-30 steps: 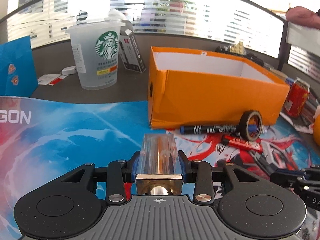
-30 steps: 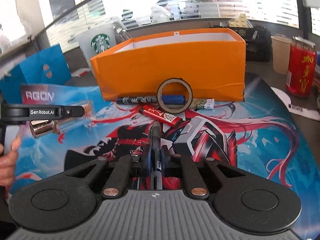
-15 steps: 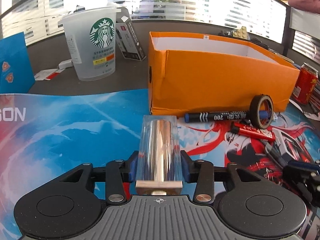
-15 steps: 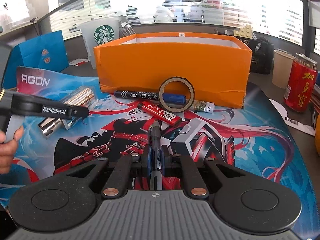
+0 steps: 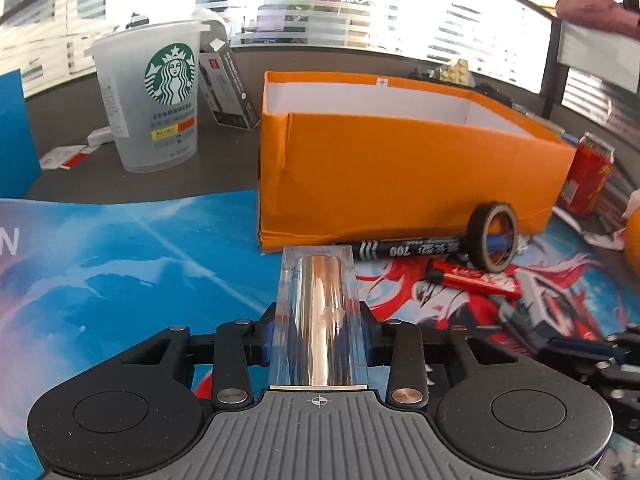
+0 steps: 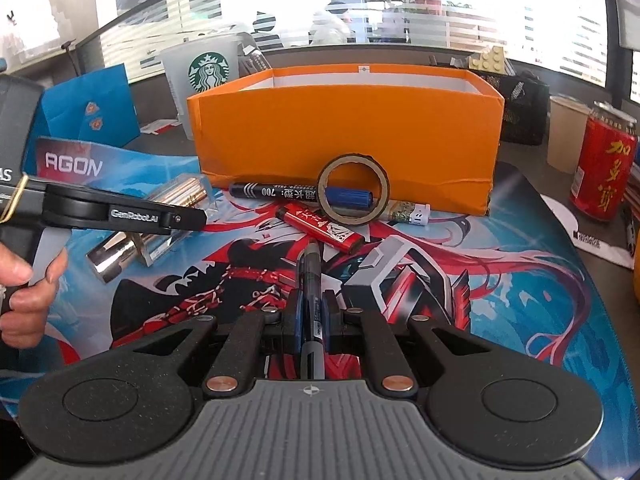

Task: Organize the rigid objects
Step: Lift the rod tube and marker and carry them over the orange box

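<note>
L gripper [image 5: 318, 330]: fingers closed on clear case w/ shiny metal cylinder [image 5: 320, 312] inside; case lies lengthwise btwn fingers, far end pointing at orange box [image 5: 400, 176]. Seen from R cam, cylinder end pokes out the back of the gripper.
R gripper [image 6: 311, 320]: fingers clamped on dark pen [image 6: 311, 276], tip pointing fwd toward the box.
Orange box: open top, white inside, stands at far edge of printed mat [image 6: 500, 280]; contents not visible.
Tape roll [image 6: 353, 189]: upright on edge, just in front of box.
Blue/black marker [image 6: 280, 191]: lies along box front, passes behind/through tape ring.
Red marker [image 6: 320, 229]: on mat, near tape, angled.
Small white-capped tube [image 6: 408, 212]: right of tape, by box front.
Starbucks cup [image 5: 150, 96]: on desk left of box, off mat.
Red can [image 6: 604, 160]: right of box, apart from it.
Person's hand [image 6: 24, 292]: holds L gripper handle.
</note>
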`<state>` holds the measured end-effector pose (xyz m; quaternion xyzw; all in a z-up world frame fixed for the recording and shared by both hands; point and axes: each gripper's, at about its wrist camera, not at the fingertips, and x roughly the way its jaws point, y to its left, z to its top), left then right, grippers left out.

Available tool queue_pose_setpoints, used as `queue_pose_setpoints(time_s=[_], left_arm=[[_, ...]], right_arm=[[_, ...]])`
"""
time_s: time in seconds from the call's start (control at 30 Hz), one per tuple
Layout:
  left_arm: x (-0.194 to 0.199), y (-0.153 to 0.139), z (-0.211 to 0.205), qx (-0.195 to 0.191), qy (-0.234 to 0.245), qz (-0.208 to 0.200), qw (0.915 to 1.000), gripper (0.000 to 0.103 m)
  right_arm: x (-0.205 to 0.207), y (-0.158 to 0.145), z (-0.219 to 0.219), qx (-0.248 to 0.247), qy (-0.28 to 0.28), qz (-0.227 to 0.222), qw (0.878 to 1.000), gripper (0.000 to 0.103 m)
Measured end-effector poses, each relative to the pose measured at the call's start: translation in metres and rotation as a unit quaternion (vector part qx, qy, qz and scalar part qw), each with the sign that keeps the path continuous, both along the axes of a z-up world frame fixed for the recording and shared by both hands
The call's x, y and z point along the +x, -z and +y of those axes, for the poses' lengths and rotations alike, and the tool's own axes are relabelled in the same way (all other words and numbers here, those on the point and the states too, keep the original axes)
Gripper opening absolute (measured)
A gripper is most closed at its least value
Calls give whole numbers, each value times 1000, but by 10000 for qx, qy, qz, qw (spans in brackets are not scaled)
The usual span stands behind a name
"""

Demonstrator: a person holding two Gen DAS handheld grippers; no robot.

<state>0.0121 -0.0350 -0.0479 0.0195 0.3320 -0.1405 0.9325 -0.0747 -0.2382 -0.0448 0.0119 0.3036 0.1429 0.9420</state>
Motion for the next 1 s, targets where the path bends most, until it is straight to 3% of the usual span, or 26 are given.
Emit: queue_pose_setpoints(time_s=[0.3, 0.6, 0.83, 1.0], left_arm=[[-9, -29, 15, -356, -7, -190, 9992, 35], [-14, -69, 16, -516, 156, -523, 9972, 35], [4, -91, 7, -525, 183, -629, 9965, 35], [21, -106, -6, -332, 185, -796, 9961, 35]], right_arm=[[0, -11, -8, 318, 19, 17, 9995, 9], [-1, -39, -10, 437, -13, -383, 9983, 9], [7, -63, -18, 491, 2, -706, 9963, 9], [18, -79, -26, 561, 16, -927, 9941, 9]])
